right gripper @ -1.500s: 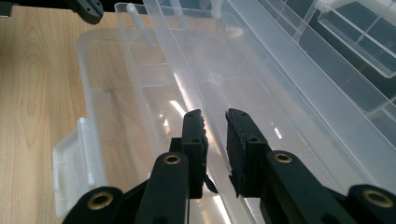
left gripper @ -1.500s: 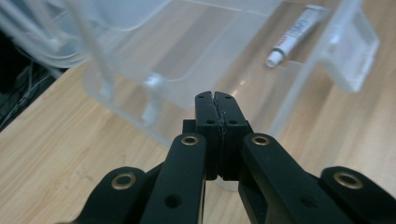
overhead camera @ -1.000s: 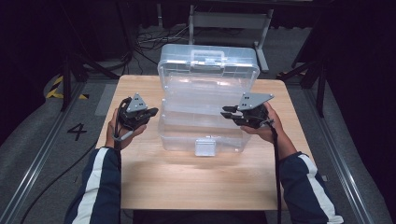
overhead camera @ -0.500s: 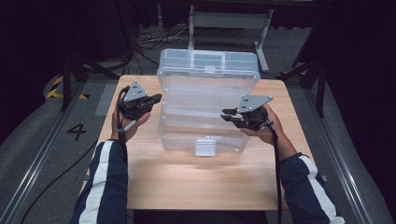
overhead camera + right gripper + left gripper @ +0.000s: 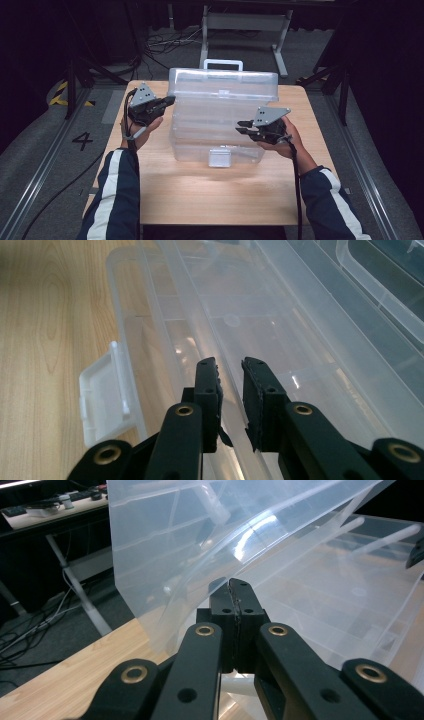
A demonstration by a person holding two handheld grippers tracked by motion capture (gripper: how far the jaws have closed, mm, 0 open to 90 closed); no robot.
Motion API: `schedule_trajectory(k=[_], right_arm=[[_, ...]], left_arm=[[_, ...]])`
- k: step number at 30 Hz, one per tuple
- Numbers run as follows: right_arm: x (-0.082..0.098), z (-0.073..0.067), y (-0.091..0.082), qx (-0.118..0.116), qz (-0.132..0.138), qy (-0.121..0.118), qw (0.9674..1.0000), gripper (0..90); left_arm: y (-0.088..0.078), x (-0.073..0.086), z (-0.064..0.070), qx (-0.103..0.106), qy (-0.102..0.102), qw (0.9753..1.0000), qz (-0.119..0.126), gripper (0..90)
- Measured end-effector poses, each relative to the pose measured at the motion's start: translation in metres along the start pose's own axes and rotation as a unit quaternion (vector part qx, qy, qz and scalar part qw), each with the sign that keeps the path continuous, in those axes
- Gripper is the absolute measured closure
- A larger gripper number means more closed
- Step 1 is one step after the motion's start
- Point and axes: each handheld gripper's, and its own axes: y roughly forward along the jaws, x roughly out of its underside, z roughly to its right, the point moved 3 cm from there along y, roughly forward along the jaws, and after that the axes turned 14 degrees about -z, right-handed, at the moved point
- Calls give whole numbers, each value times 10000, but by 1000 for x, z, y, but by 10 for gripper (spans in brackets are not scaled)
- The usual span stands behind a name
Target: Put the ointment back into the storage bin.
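A large clear plastic box lies on the wooden table, its clear lid tilted up with a white handle on its top edge. My left gripper is at the lid's left edge. In the left gripper view its jaws are pressed together, shut on the lid's thin rim. My right gripper reaches in from the right over the box's base. In the right gripper view its jaws stand a narrow gap apart, closed on a rim of the base.
A white latch hangs at the box's near wall, also at the left in the right gripper view as a white latch. Bare wood lies in front of the box. A metal stand and cables are on the floor behind.
My left gripper has risen and the lid has swung up with it, its handle now standing above the box. The right gripper has stayed in place.
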Motion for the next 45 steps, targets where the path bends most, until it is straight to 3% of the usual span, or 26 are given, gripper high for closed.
schedule_trajectory(k=[4, 6, 12, 18, 25, 33, 37, 45], right_arm=[[-1, -2, -4, 136, 13, -16, 9999, 799], [1, -5, -2, 14, -37, -32, 10000, 805], [4, -7, -4, 71, -115, -57, 9999, 806], [14, -4, -13, -15, -59, 77, 10000, 824], [28, 1, -31, 191, 30, 218, 9996, 814], [50, 15, -55, 529, 159, 623, 9965, 807], [58, 20, -60, 619, 152, 775, 9950, 793], [62, 23, -65, 770, 124, 819, 9936, 779]], left_arm=[[-3, 1, 0, 50, -12, 10000, 39, 900], [-3, 1, 0, 32, 8, 10000, 9, 900], [-1, 2, 2, 70, 66, 9999, -50, 900], [1, 4, 4, 115, 148, 9998, -118, 900], [0, 4, 5, 114, 170, 9997, -156, 900], [2, 7, 8, 162, 248, 9992, -256, 900], [2, 9, 9, 151, 305, 9989, -320, 900], [1, 15, 13, 143, 410, 9978, -497, 900]])
